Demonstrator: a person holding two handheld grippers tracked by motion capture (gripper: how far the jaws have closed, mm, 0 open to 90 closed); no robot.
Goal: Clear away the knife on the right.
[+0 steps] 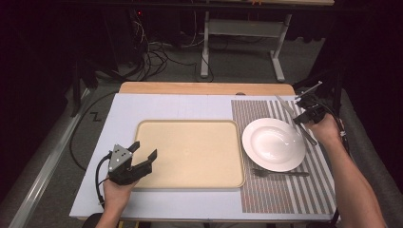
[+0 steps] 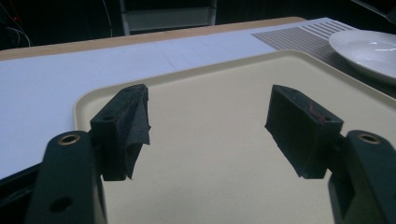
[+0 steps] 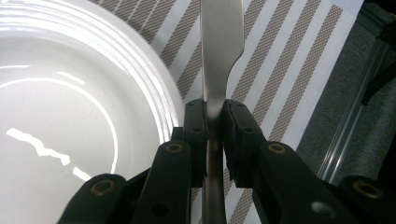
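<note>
Left gripper (image 1: pixel 145 153): it sat at the near left, over the near-left corner of the tray, held in the person's left hand (image 1: pixel 115 190); its jaws stood wide apart with nothing between them, released.
Left gripper view: the two black pads (image 2: pixel 127 125) hung over bare beige tray (image 2: pixel 219 154); the left pad carried a loose flap of dark cloth, a detail the high view was too small to give.
Fork (image 1: pixel 280 173): it lay on the striped mat just near of the plate, tines to the left, untouched by either gripper.
Tray (image 1: pixel 190 178): beige, rectangular and bare, it lay in the middle of the pale blue tabletop (image 1: pixel 123 109), just left of the mat.
Plate (image 1: pixel 273 144): white and round, it rested on the left part of the striped mat (image 1: pixel 285 194); the right gripper view showed its ringed rim (image 3: pixel 116 42) close up, with bright glare on the glaze.
Right gripper (image 1: pixel 304 115): it was held in the right hand (image 1: pixel 327 129) at the far right, just right of the plate, clenched on the knife.
Knife (image 1: pixel 286 106): seen from above, the blade pointed far and left, the handle near, the whole thing tilted above the mat.
Right gripper view: the pads pinched the knife (image 3: pixel 219 56) at its narrow neck, blade running away over the stripes, beside the plate's edge.
Far edge: a wooden strip (image 1: pixel 204 88) ran along the table's far side, with floor cables (image 1: pixel 157 59) beyond.
</note>
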